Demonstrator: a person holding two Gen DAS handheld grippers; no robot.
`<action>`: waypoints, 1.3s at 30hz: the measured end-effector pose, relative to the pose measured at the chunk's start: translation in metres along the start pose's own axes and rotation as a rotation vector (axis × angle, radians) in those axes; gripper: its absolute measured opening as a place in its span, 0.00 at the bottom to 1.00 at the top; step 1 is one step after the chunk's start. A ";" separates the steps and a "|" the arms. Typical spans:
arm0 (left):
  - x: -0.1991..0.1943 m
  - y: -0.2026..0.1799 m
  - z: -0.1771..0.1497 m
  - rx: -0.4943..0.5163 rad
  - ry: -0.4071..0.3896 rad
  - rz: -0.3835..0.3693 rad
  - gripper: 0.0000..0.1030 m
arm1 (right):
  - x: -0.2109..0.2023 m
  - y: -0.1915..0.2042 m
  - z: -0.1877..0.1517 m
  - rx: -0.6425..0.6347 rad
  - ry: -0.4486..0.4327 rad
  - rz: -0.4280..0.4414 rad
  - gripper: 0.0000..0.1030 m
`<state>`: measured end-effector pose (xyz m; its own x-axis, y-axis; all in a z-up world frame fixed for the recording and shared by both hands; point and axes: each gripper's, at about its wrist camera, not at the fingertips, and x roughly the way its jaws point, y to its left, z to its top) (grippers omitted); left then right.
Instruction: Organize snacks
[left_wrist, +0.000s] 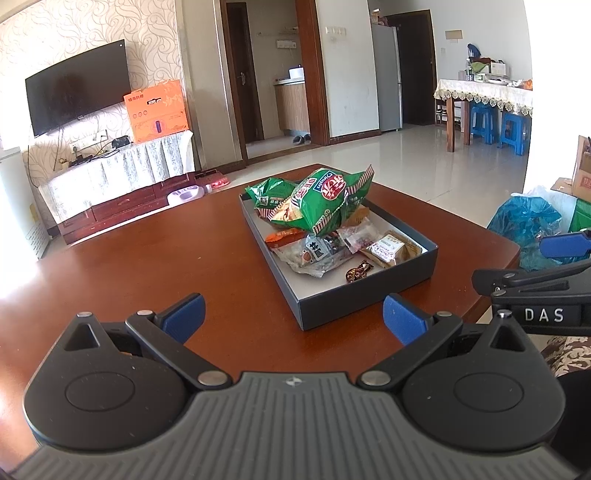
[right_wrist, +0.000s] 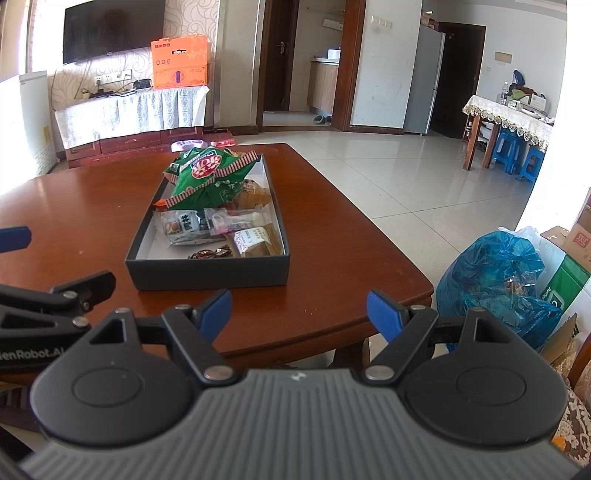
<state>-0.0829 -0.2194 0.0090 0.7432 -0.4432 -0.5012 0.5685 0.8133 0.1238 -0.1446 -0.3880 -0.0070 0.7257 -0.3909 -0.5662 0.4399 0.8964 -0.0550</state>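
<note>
A dark shallow box (left_wrist: 369, 299) (right_wrist: 207, 271) stands on the brown wooden table (left_wrist: 166, 258) (right_wrist: 332, 236) and holds several snack packets. A big green chip bag (left_wrist: 325, 201) (right_wrist: 210, 173) lies on top at the far end. Smaller clear and tan packets (left_wrist: 391, 251) (right_wrist: 255, 238) fill the near end, with a small dark wrapped sweet (left_wrist: 358, 271) (right_wrist: 210, 254) by the front wall. My left gripper (left_wrist: 293, 317) hovers open just short of the box. My right gripper (right_wrist: 299, 314) is open over the table's near edge, with nothing between its fingers.
A blue plastic bag (right_wrist: 495, 280) (left_wrist: 524, 218) and cardboard boxes (right_wrist: 576, 236) stand on the floor right of the table. The right gripper's arm (left_wrist: 535, 291) shows at the left view's right edge. A TV cabinet (left_wrist: 118, 177) lines the far wall.
</note>
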 end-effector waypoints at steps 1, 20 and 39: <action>0.001 0.000 0.000 0.000 0.004 0.001 1.00 | 0.000 0.000 0.000 0.000 0.000 -0.001 0.80; 0.016 -0.002 -0.005 0.007 0.103 0.015 1.00 | 0.005 0.000 -0.001 -0.020 0.025 -0.005 0.80; 0.018 0.000 -0.006 -0.006 0.088 -0.005 1.00 | 0.005 0.000 0.000 -0.024 0.029 -0.005 0.80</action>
<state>-0.0714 -0.2250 -0.0049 0.7066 -0.4122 -0.5752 0.5695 0.8137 0.1164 -0.1415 -0.3902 -0.0095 0.7074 -0.3895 -0.5898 0.4306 0.8992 -0.0773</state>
